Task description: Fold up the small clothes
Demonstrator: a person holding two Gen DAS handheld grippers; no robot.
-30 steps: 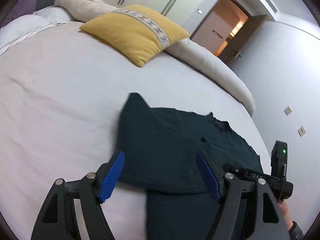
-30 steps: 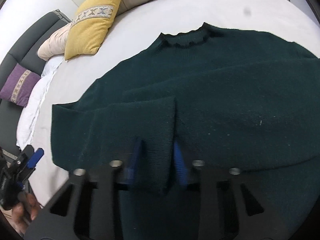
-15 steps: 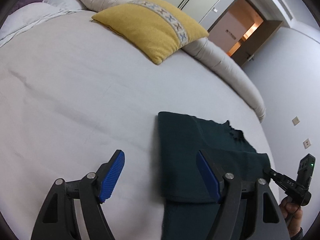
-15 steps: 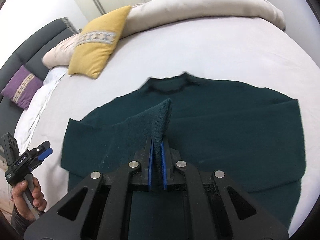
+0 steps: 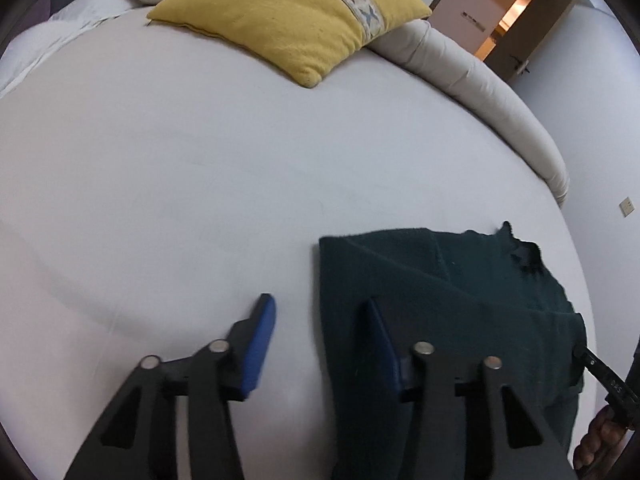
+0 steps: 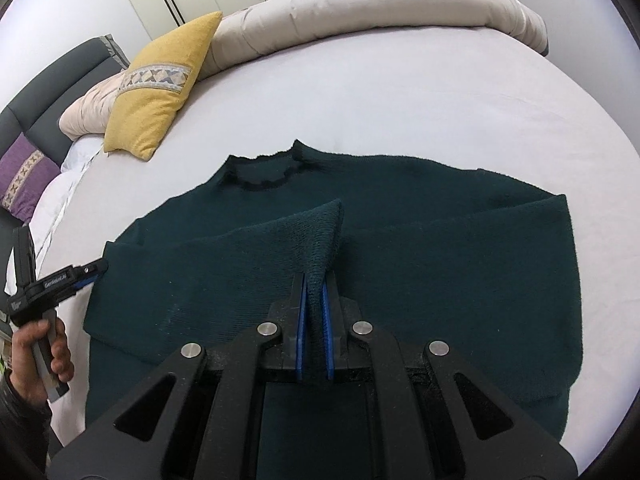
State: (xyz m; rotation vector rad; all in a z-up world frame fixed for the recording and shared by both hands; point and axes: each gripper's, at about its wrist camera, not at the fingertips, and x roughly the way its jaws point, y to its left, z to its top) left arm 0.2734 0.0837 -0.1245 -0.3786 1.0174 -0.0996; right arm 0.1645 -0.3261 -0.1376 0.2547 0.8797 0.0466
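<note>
Dark green knit sweater [image 6: 440, 264] flat on the white bed sheet [image 6: 400, 92], collar toward the yellow pillow [image 6: 156, 92]. Right gripper [image 6: 313, 286] clamped on the sleeve cuff [image 6: 320, 232], lifting it a little above the body of the garment, into a small tent shape. Left gripper [image 5: 319, 308] not gripping: just been closing, now about half apart, with the left side edge of the sweater between and under the pads, not pressed by either of them yet.

Probably soft, limp and rather light. Thick knit, so hardly slippery against the pads, but stretches and sags when pulled from one point. Not fragile. Better to pinch at the firmer places: the ribbed cuff, the hem, the shoulder seam or a doubled edge, taking both layers together. Better also to carry low over the sheet and lay down slowly; otherwise likely to drag the layer below and spoil the fold.
</note>
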